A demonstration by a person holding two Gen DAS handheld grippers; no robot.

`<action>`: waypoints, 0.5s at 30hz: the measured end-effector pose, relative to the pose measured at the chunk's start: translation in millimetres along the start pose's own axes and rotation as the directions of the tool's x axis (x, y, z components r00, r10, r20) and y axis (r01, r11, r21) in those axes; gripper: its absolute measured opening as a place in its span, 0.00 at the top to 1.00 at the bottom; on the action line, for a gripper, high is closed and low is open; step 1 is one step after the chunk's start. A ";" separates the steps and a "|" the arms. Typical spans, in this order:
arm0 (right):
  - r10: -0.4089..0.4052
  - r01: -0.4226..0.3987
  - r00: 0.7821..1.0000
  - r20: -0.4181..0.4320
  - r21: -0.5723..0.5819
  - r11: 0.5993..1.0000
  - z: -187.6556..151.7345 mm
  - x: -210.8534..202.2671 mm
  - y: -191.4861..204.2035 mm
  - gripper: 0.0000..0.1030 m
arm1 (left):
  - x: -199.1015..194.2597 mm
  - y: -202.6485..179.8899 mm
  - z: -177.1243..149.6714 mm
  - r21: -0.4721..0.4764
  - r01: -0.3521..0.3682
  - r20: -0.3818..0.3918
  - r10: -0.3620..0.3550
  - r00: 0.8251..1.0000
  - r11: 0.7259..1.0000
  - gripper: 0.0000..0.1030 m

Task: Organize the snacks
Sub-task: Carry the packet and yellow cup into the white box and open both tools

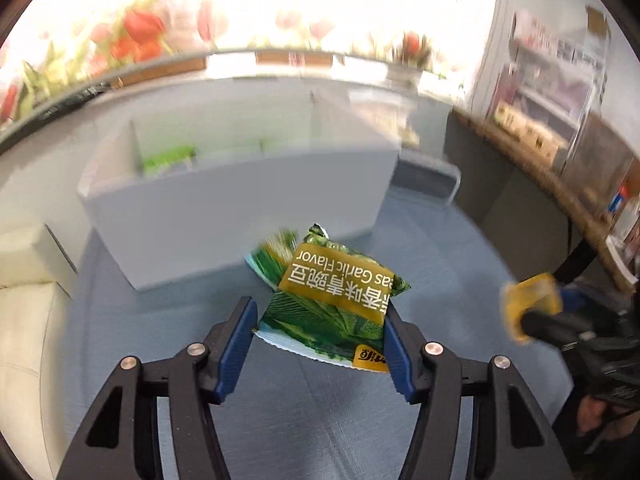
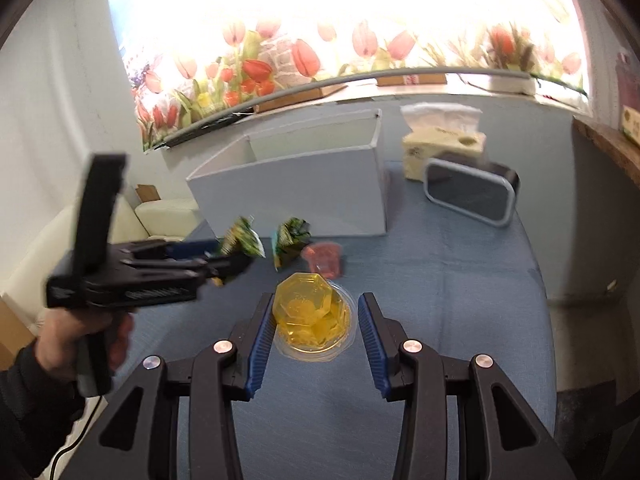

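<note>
My left gripper [image 1: 320, 316] holds a green garlic-pea packet [image 1: 332, 300] between its blue pads, lifted above the blue table; the left pad stands slightly off the packet's edge. A second green packet [image 1: 272, 256] lies behind it. In the right wrist view the left gripper [image 2: 224, 264] carries that packet [image 2: 242, 240], beside another green packet [image 2: 290, 240] and a red jelly cup [image 2: 324, 260]. My right gripper [image 2: 316, 312] is open around a yellow jelly cup [image 2: 314, 316], the left pad touching it. The white divided box [image 2: 296, 184] stands behind; a green packet [image 1: 168, 158] lies in its left compartment.
A tissue pack [image 2: 440, 140] and a dark grey-rimmed device [image 2: 472, 192] stand right of the box. A cream sofa [image 1: 28, 300] is off the table's left side. A wooden shelf with goods [image 1: 560, 140] runs along the right. A tulip-print wall [image 2: 320, 52] is behind.
</note>
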State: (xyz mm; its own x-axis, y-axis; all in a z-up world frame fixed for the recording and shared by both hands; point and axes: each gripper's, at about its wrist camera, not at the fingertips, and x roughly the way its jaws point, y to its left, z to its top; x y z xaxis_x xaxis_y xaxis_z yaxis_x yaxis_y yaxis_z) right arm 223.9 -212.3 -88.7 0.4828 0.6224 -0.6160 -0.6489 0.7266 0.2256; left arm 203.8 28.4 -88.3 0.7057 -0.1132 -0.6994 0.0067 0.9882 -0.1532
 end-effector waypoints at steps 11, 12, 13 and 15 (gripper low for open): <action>0.054 -0.049 0.996 0.065 -0.071 0.996 119.2 52.9 24.1 0.56 | -16.8 70.7 107.7 -0.108 -0.010 0.118 0.023 0.993 0.994 0.37; 0.050 -0.045 0.997 0.061 -0.086 0.995 133.9 64.7 23.6 0.56 | -6.7 79.4 115.7 -0.124 -0.003 0.101 0.015 0.995 0.992 0.37; 0.038 -0.032 0.998 0.056 -0.097 0.995 143.3 74.1 22.6 0.56 | 4.2 85.3 122.7 -0.134 0.004 0.088 0.008 0.996 0.991 0.37; -0.002 0.005 1.000 0.030 -0.112 0.994 160.3 96.4 17.7 0.56 | 22.7 89.8 131.4 -0.133 -0.018 0.060 0.026 0.998 0.991 0.37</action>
State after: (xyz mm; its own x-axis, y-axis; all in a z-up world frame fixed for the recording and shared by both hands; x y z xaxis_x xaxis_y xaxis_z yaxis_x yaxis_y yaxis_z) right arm 353.2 -92.8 -23.0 0.5012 0.6295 -0.5938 -0.7082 0.6926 0.1365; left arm 313.5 128.2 -26.3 0.7471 -0.0807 -0.6598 -0.1005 0.9675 -0.2321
